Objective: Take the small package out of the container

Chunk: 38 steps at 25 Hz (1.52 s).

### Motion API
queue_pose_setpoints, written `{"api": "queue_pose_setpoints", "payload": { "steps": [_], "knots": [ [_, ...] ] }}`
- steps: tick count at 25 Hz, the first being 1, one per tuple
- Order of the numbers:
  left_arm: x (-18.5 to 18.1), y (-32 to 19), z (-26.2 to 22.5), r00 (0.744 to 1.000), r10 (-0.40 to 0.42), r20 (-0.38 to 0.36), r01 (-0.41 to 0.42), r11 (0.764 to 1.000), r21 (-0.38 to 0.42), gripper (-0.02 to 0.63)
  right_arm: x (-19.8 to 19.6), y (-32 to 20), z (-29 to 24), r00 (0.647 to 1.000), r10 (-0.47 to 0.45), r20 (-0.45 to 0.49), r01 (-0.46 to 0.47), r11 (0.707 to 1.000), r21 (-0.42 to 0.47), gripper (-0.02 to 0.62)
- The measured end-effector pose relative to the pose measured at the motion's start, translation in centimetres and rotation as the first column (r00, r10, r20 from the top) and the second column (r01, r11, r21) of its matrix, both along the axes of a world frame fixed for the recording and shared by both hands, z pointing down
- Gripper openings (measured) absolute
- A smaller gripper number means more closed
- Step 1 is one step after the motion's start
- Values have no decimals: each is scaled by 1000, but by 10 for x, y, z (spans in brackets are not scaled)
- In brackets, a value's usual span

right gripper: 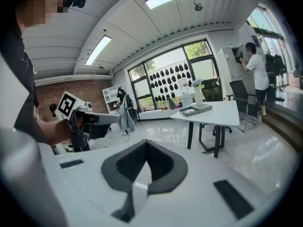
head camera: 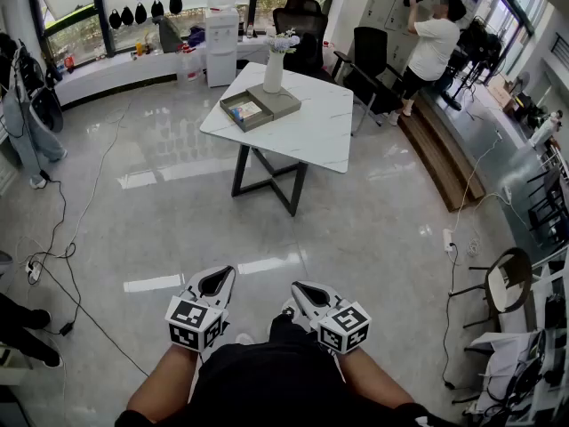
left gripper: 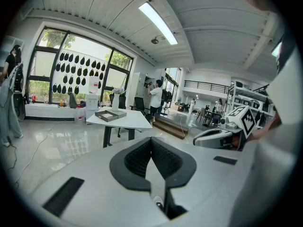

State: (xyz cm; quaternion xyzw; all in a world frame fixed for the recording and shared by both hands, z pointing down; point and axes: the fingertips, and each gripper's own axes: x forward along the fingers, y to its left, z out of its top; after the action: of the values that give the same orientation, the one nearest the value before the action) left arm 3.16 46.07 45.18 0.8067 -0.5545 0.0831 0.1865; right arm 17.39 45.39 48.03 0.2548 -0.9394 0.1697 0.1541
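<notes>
far ahead, small package (head camera: 248,110) in container (head camera: 229,109) on table (head camera: 311,123), left tongs (head camera: 220,278) and right tongs (head camera: 305,290) closed, holding nothing

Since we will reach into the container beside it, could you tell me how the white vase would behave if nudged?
The white vase looks tall and narrow, flowers on top, so it probably tips easily. It seems rigid, perhaps ceramic, so likely fragile. It stands close behind the container.

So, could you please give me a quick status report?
Left gripper and right gripper shut, empty. Small package in the container on the far table, untouched. Bare floor between, nothing blocking.
</notes>
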Motion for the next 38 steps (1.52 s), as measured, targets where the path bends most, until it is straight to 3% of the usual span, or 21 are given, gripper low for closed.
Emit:
{"api": "queue_pose_setpoints", "payload": {
  "steps": [12, 17, 28, 38],
  "knots": [
    [2, 2, -7, 1000, 5, 2, -5, 1000, 13, 3, -2, 3, -8, 1000, -12, 5, 12, 1000, 4, -2],
    [1, 6, -6, 1000, 8, -1, -8, 1000, 13, 3, -9, 10, -8, 999, -21, 37, 22, 999, -43, -2],
    [-13, 14, 9, 1000, -14, -24, 14, 1000, -22, 3, -23, 21, 2, 999, -46, -13, 45, 998, -38, -2],
    [-13, -13, 25, 999, -5, -42, 2, 998, -67, 3, -26, -17, 15, 1000, -11, 2, 11, 997, -75, -2]
  ]
}}
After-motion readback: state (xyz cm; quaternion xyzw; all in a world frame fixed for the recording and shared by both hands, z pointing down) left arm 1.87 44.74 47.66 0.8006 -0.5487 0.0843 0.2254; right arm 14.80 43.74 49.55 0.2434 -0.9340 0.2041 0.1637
